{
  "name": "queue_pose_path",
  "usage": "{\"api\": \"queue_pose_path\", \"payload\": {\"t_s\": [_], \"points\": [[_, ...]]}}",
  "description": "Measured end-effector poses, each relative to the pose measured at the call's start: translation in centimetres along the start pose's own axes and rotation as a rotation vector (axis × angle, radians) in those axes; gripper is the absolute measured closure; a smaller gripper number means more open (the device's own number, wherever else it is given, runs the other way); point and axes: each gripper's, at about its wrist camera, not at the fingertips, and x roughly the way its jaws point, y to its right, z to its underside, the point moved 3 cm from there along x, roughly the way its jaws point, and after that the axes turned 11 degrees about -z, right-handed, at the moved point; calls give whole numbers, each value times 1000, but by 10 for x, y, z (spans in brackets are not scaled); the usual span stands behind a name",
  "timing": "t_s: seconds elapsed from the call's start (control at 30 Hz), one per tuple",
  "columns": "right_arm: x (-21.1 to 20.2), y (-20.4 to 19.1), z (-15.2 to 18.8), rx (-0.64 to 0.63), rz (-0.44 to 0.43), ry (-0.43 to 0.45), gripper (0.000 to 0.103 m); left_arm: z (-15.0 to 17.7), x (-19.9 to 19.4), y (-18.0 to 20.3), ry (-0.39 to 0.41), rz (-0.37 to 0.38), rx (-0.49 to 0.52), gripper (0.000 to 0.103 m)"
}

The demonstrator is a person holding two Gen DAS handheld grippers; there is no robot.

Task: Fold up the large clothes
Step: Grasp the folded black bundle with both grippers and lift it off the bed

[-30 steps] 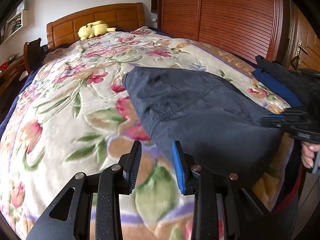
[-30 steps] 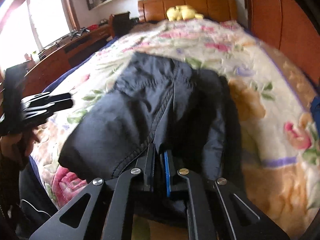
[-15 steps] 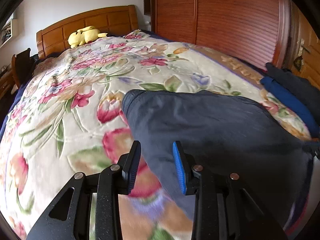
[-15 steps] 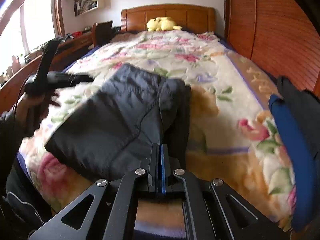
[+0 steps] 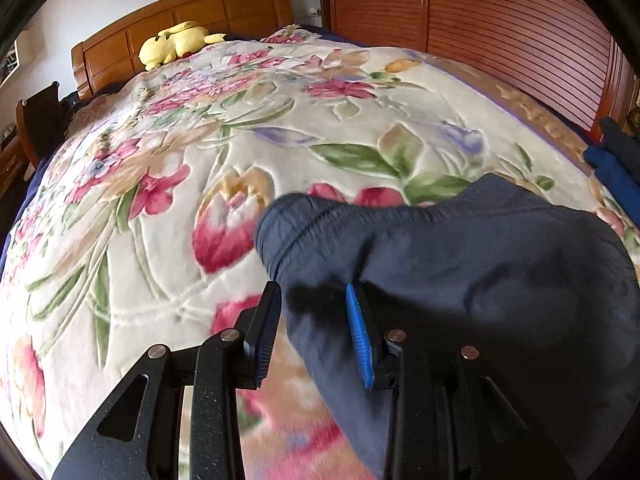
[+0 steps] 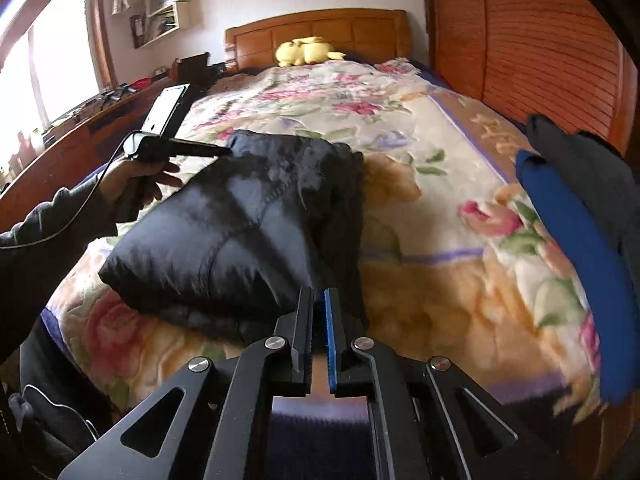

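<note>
The left gripper [image 5: 312, 332], a black two-finger tool with one blue ribbed pad, is held low over the bed with its fingers wide apart, straddling the near left edge of the folded dark navy quilted garment [image 5: 460, 272]; whether the pads touch the cloth cannot be told. From the right wrist view the same tool [image 6: 216, 151] is seen gripped pistol-style in the person's left hand [image 6: 136, 180], the dark-sleeved forearm reaching in from the left and the fingers of the tool aimed across the bed at the garment's far left corner. The right gripper [image 6: 318, 332] comes in from the foot of the bed, level and pointed toward the headboard, its pads standing only a narrow gap apart at the garment's near right edge; cloth lies at the tips, but whether any is pinched there cannot be told. The garment [image 6: 248, 240] lies folded in a thick rectangular bundle on the cream floral fleece blanket [image 6: 420, 208], near the foot of the bed toward its left side, with its long axis running from the foot toward the wooden headboard [image 6: 320, 30], a stitched seam crossing its top. A yellow plush toy [image 6: 308, 51] rests by the headboard, and a stack of blue and black folded clothes [image 6: 576, 240] sits at the blanket's right edge, well apart from the bundle.
</note>
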Motion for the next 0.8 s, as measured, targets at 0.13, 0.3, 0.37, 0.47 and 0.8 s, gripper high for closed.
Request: {"api": "queue_pose_path", "payload": {"t_s": [0.13, 0.3, 0.37, 0.47, 0.8], "points": [[10, 5, 9, 79, 6, -31, 59, -6, 16, 4, -12, -12, 42, 65], [38, 3, 12, 77, 1, -72, 47, -11, 28, -10, -32, -27, -16, 32], [43, 3, 11, 79, -5, -68, 44, -11, 33, -14, -36, -14, -25, 24], [47, 7, 8, 90, 12, -57, 41, -15, 40, -16, -50, 35, -18, 22], [70, 12, 15, 150, 17, -58, 39, -20, 55, -15, -56, 115, -42, 15]]}}
